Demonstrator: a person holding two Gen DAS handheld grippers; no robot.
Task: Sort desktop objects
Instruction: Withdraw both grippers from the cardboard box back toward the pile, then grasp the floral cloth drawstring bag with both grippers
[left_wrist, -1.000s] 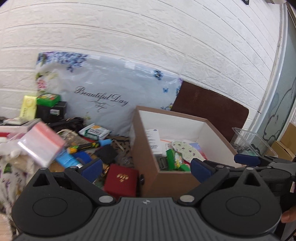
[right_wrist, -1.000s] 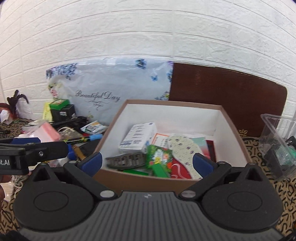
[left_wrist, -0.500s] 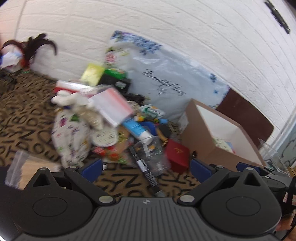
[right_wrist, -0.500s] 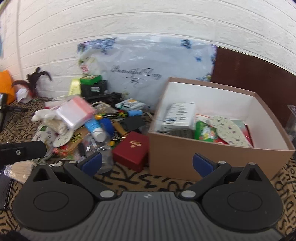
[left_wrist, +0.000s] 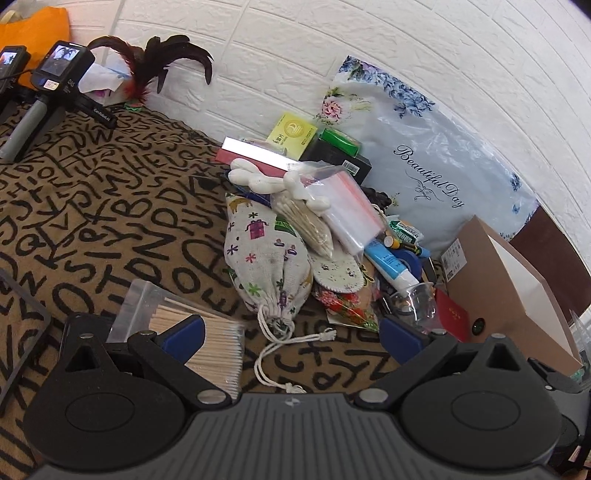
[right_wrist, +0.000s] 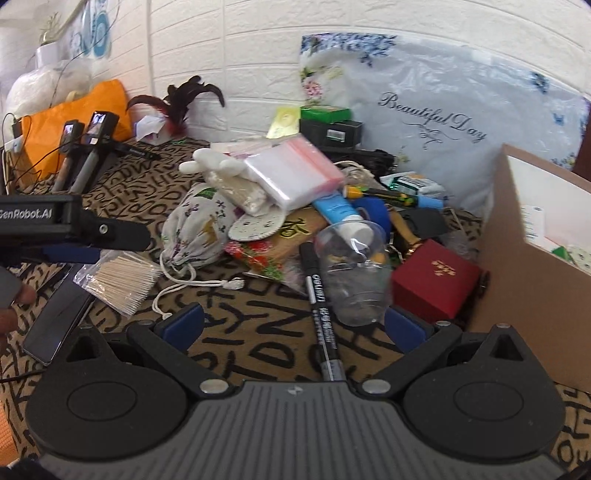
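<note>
A pile of small items lies on the letter-patterned cloth: a printed drawstring bag, a clear zip bag, a blue tube, a clear plastic cup, a black marker and a red box. My left gripper is open, with the bag's cord between its fingers and a packet of cotton swabs by the left fingertip. My right gripper is open over the marker, with the cup just ahead. The brown cardboard box stands at the right.
A floral plastic bag leans on the white brick wall. Two small cameras on handles stand at the far left near dark feathers. A phone lies at the left by a person's fingers.
Both grippers have swung left and down, away from the cardboard box to the pile of items. The box has slid to the right edge of both views.
</note>
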